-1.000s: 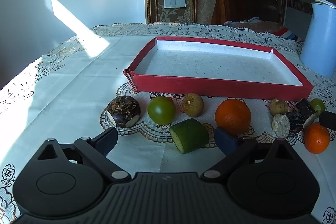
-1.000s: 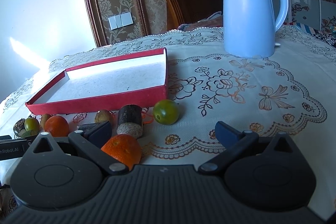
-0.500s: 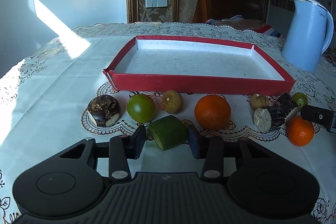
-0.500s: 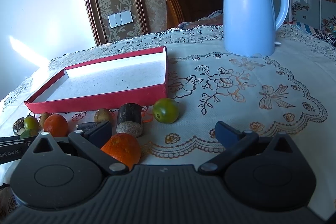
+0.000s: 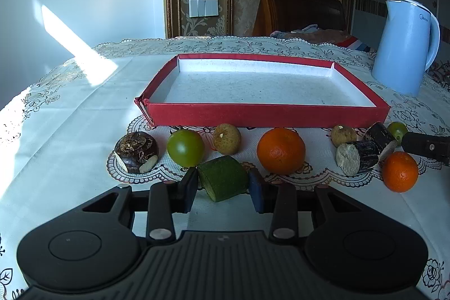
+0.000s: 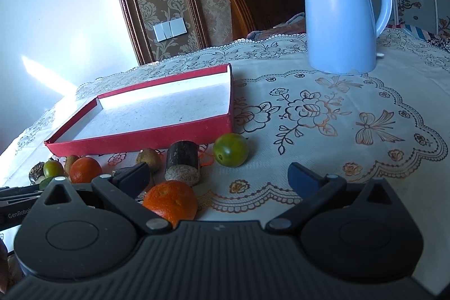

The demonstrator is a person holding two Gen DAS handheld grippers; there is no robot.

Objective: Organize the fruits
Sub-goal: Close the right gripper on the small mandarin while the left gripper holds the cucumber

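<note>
My left gripper (image 5: 223,191) is shut on a green cucumber chunk (image 5: 223,177), both pads against its sides, low over the cloth. Behind it lie a dark water chestnut (image 5: 137,151), a green tomato (image 5: 185,147), a brown longan (image 5: 226,138), a big orange (image 5: 281,150), cut dark cane pieces (image 5: 358,156) and a small orange (image 5: 399,171). The red tray (image 5: 264,114) stands empty behind the row. My right gripper (image 6: 219,180) is open and empty, its left finger beside the small orange (image 6: 171,201); a green tomato (image 6: 230,149) lies ahead.
A light blue kettle (image 5: 405,47) stands at the tray's right on the lace tablecloth; it also shows in the right wrist view (image 6: 343,13). A wooden chair back (image 5: 298,7) stands behind the table. The table edge curves at the left.
My left gripper moved in over the cucumber chunk and its fingers closed from wide open onto the chunk's sides. The right gripper has hardly moved.
</note>
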